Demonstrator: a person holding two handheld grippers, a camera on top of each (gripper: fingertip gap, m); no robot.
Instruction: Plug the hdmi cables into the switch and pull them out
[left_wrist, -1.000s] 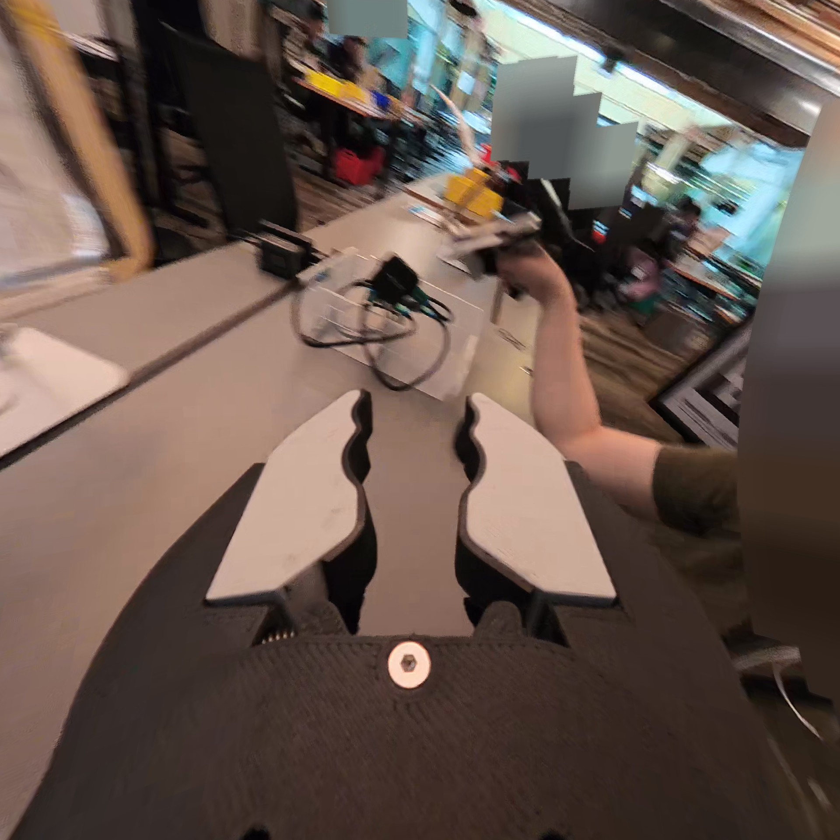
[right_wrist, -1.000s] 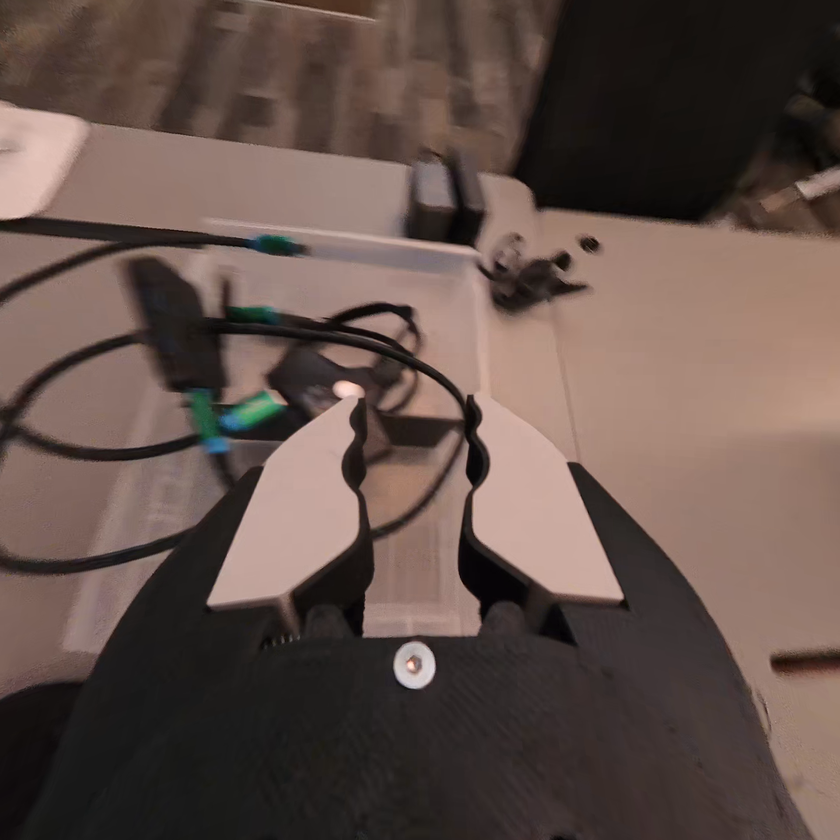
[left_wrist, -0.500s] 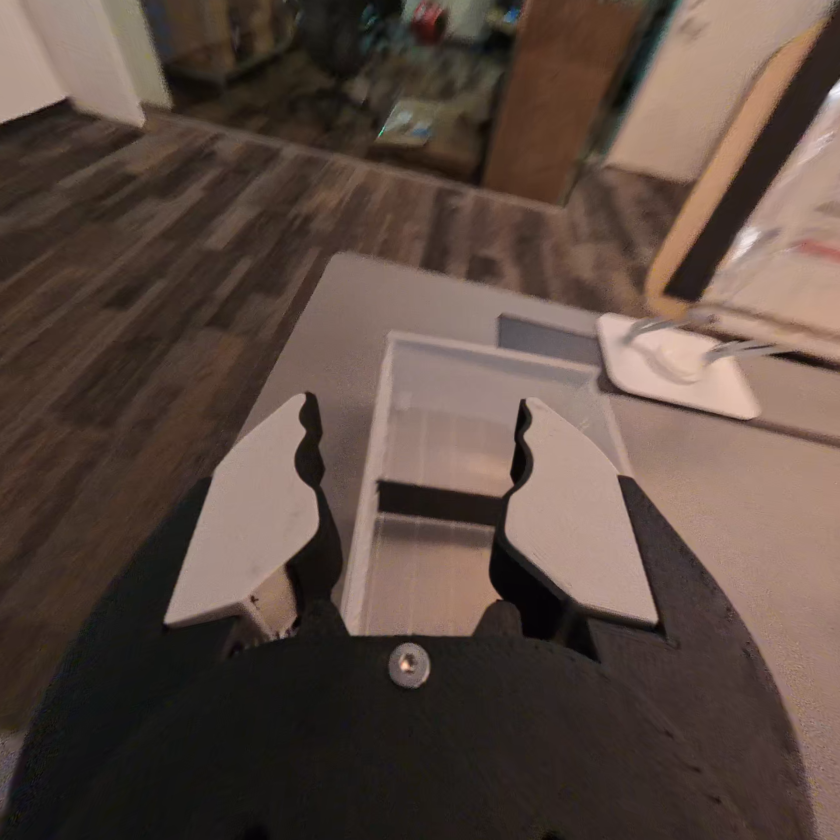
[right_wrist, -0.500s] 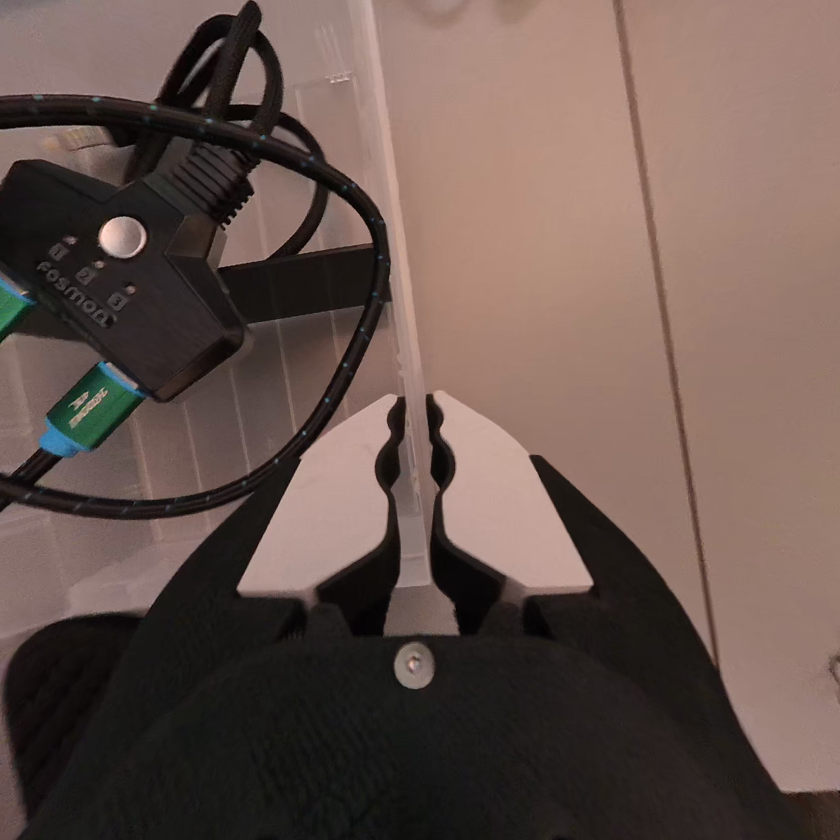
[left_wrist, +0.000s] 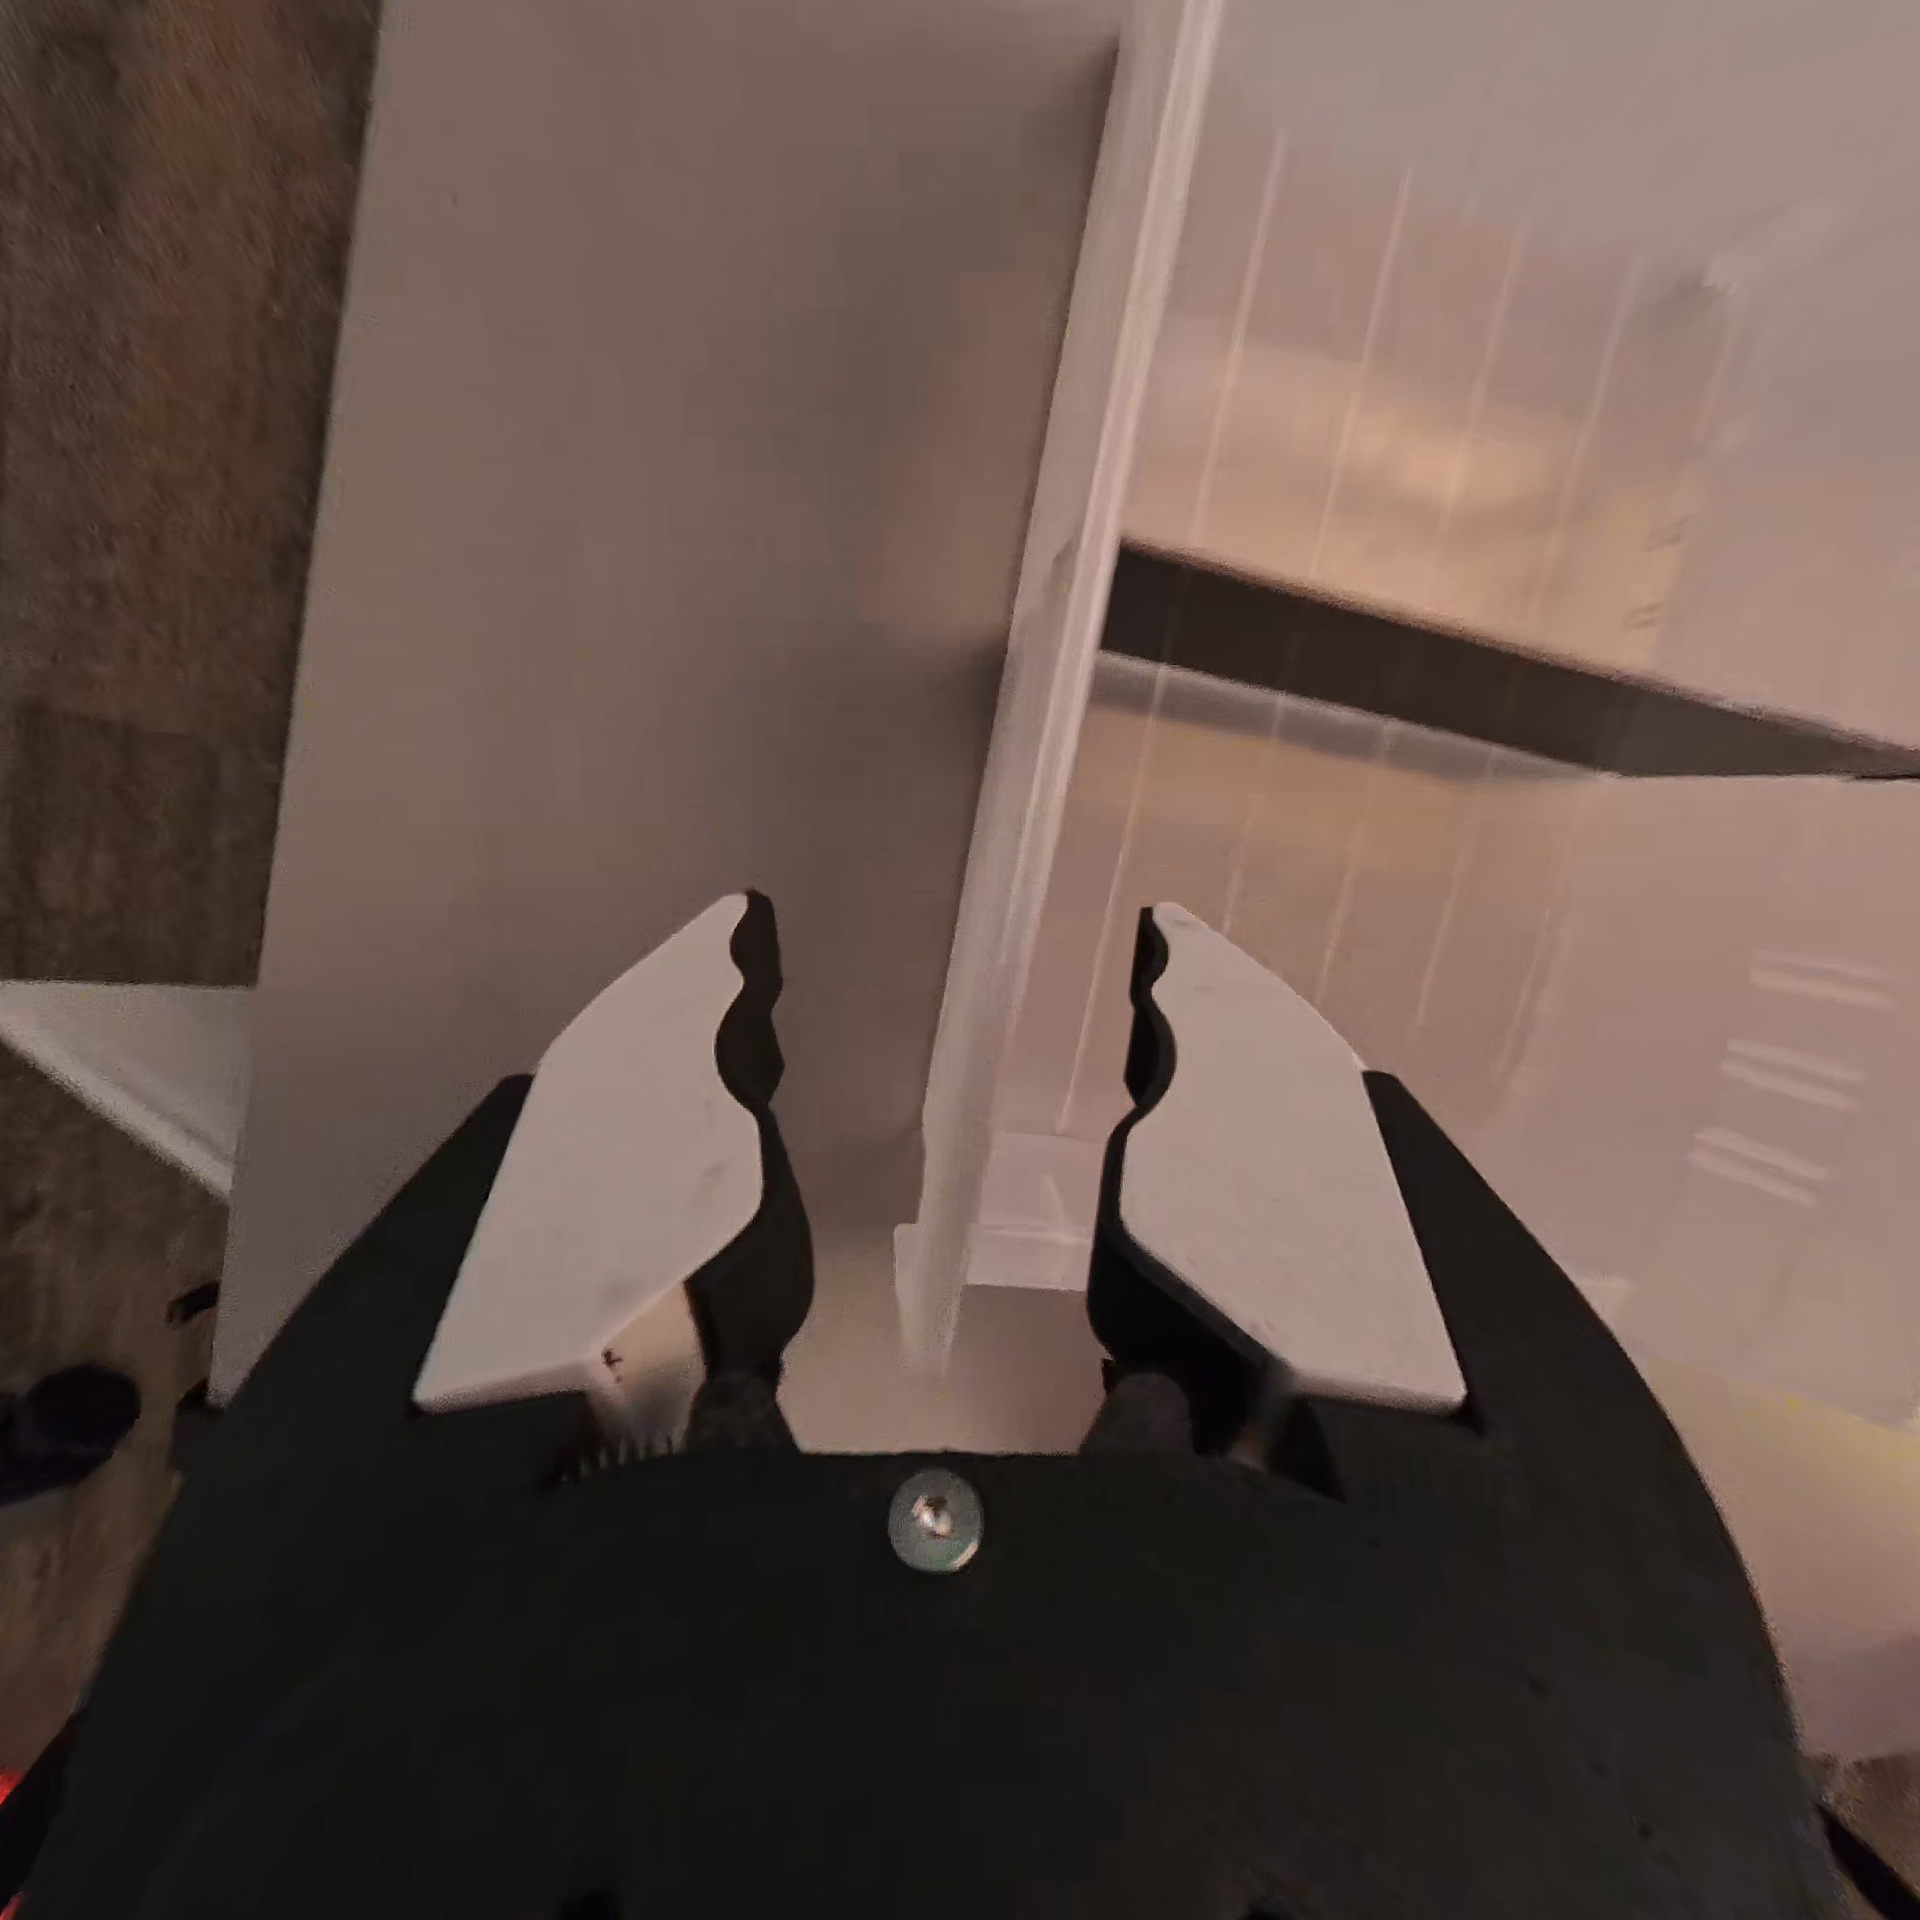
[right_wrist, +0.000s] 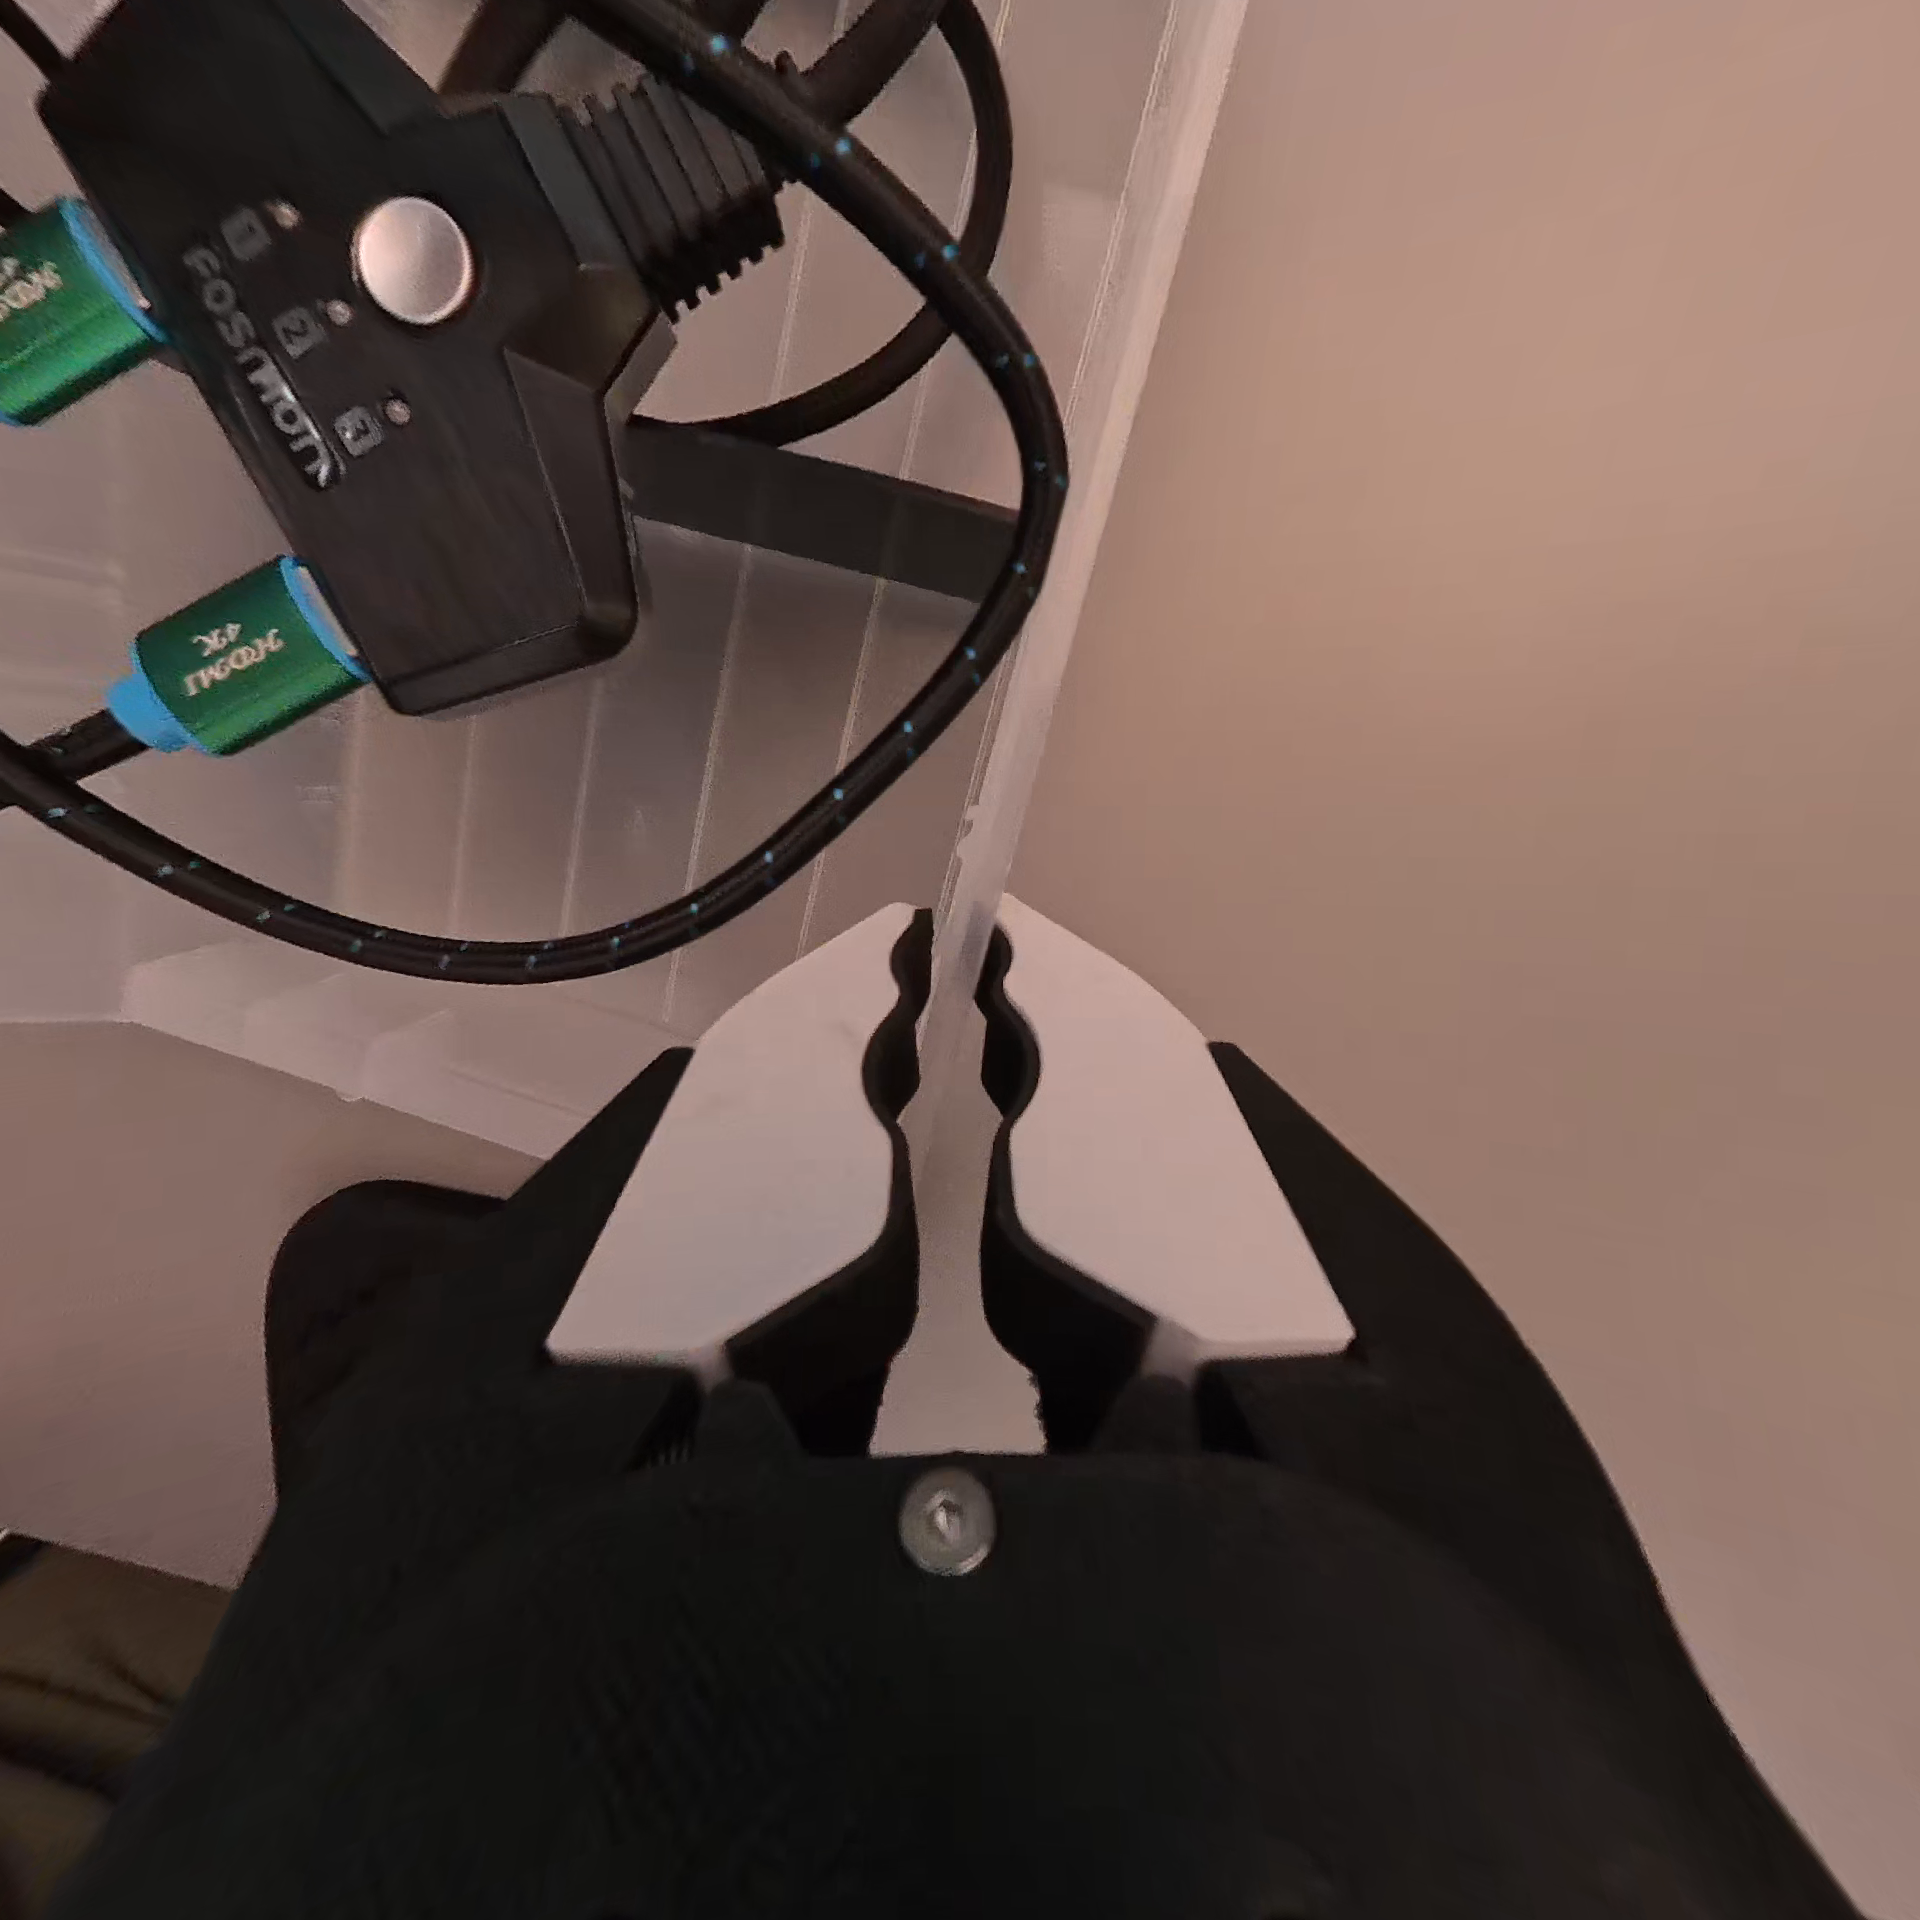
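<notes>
A black HDMI switch (right_wrist: 395, 436) with a round silver button lies in a clear plastic tray (right_wrist: 1101, 416). Two green HDMI plugs (right_wrist: 239, 665) sit in its left side, and a black braided cable (right_wrist: 935, 748) loops around it. My right gripper (right_wrist: 954, 925) is shut on the tray's right wall. My left gripper (left_wrist: 951, 914) is open, its fingers on either side of the tray's left wall (left_wrist: 1049, 644), not touching it. The switch is out of the left wrist view.
The tray rests on a light grey table (right_wrist: 1558, 623). A dark strip (left_wrist: 1455, 675) runs under the tray's floor. In the left wrist view the table's left edge meets a dark wood floor (left_wrist: 135, 468).
My left gripper swung round from the room, came down close over the tray's left wall and now straddles it. My right gripper closed on the right wall and holds it.
</notes>
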